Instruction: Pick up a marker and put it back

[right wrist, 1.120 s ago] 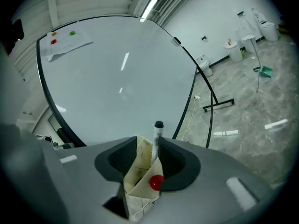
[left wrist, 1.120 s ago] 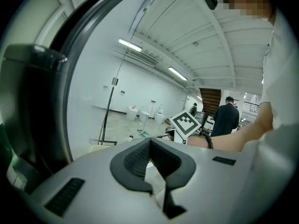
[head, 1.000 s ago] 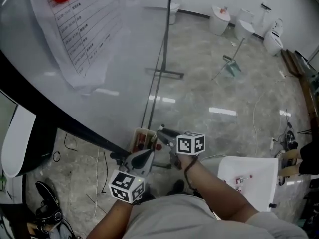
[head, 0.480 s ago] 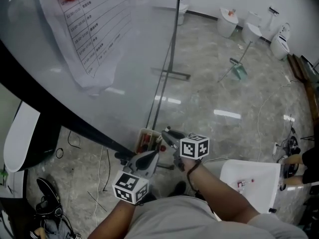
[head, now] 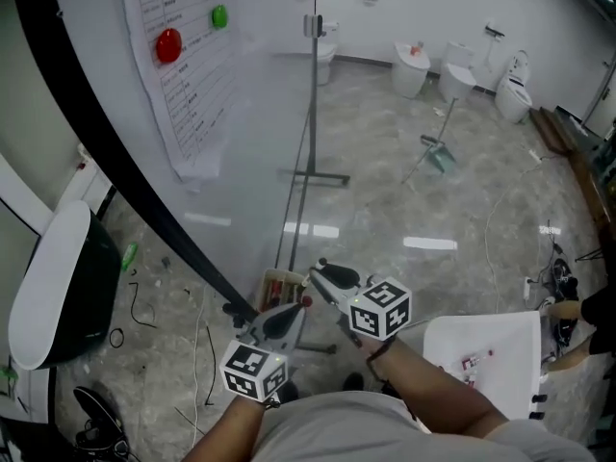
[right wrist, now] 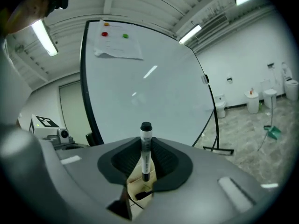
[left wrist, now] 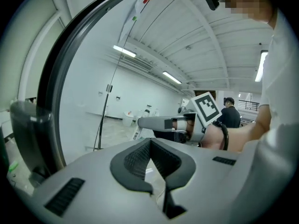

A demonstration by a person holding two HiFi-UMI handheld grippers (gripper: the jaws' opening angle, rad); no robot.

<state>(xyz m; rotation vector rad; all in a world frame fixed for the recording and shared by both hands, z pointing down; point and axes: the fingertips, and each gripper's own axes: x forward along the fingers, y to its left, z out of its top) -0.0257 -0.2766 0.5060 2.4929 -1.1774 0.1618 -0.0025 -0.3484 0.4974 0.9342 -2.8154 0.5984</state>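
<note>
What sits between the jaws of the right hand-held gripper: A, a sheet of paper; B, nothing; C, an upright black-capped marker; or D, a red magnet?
C: the right gripper view shows the marker standing upright in the right hand-held gripper, whose jaws have just been closing on it.

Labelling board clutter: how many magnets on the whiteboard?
2, both on the paper sheet: a red magnet, and a green magnet up and right of it. The whiteboard is cropped on top, so more may be hidden.
</note>
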